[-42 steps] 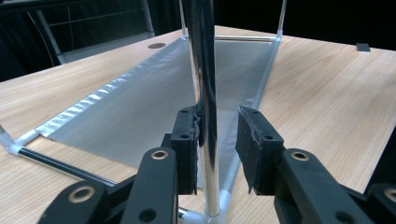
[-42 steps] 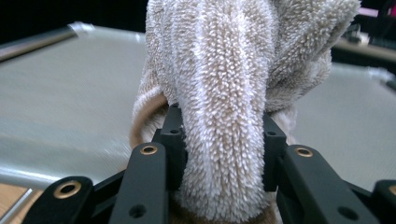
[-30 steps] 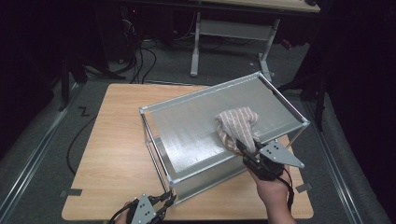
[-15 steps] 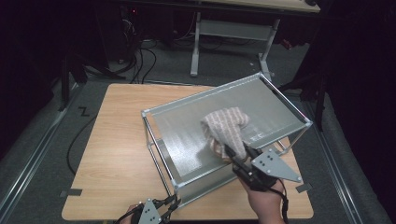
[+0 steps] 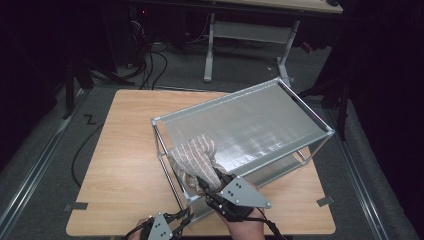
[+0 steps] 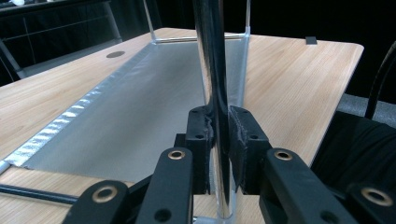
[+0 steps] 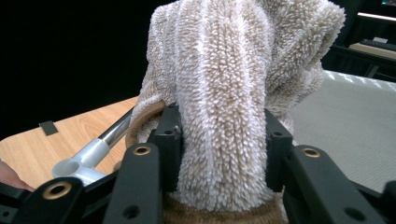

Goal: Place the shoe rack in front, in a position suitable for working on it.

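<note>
Fluffy beige striped cloth (image 7: pixel 224 93) sits clamped in the right tongs (image 7: pixel 223 149), jaws just easing apart; left tongs (image 6: pixel 219 140) clamp the metal shelf rack's chrome post (image 6: pixel 211 60).

I can read no text, label, brand or number anywhere from here. The nearest thing to a sign is a small black zigzag mark (image 5: pixel 89 119) on the grey floor just left of the tabletop (image 5: pixel 125 150), and it spells nothing I can make out. The strips of grey tape (image 5: pixel 76 206) at the tabletop's near corners are blank, and so is the grey plate (image 5: pixel 242 192) on top of the right gripper (image 5: pixel 202 182).
</note>
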### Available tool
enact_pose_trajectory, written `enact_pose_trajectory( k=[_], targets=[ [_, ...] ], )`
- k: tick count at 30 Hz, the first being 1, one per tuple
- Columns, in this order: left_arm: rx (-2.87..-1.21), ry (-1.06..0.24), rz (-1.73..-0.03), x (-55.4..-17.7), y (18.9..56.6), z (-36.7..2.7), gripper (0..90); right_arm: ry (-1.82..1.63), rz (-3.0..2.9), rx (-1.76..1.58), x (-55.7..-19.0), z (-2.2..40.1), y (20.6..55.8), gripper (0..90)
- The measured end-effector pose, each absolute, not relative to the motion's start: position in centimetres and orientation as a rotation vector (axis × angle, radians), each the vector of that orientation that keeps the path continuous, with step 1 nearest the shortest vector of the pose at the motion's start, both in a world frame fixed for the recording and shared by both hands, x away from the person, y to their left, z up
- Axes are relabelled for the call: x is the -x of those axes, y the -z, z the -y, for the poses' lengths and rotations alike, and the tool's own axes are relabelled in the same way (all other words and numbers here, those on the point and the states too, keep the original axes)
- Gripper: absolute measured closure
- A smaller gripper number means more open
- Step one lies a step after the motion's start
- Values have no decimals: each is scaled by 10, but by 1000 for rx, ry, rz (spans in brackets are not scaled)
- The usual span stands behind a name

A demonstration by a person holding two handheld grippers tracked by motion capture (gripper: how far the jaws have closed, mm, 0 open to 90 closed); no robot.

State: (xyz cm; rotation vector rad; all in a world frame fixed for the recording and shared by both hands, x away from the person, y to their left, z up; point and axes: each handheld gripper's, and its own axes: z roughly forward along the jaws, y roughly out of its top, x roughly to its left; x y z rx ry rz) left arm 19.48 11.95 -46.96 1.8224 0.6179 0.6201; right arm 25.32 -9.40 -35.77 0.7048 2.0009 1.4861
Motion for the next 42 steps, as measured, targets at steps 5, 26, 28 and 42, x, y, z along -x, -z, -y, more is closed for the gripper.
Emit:
enact_pose_trajectory(
  k=[5, 26, 28, 42],
  targets=[
    [-1814, -628, -625, -196, 470, -118, 755, -1501, -2007, -689, -251, 95, 357, 543],
    [-1768, -619, -658, -206, 467, -106, 788, -1542, -1956, -669, -253, 91, 355, 532],
    [-1764, -613, -658, -206, 468, -106, 789, -1545, -1964, -668, -253, 90, 357, 550],
    [-1775, -626, -644, -195, 468, -112, 789, -1518, -1969, -623, -244, 89, 365, 558]
  ],
)
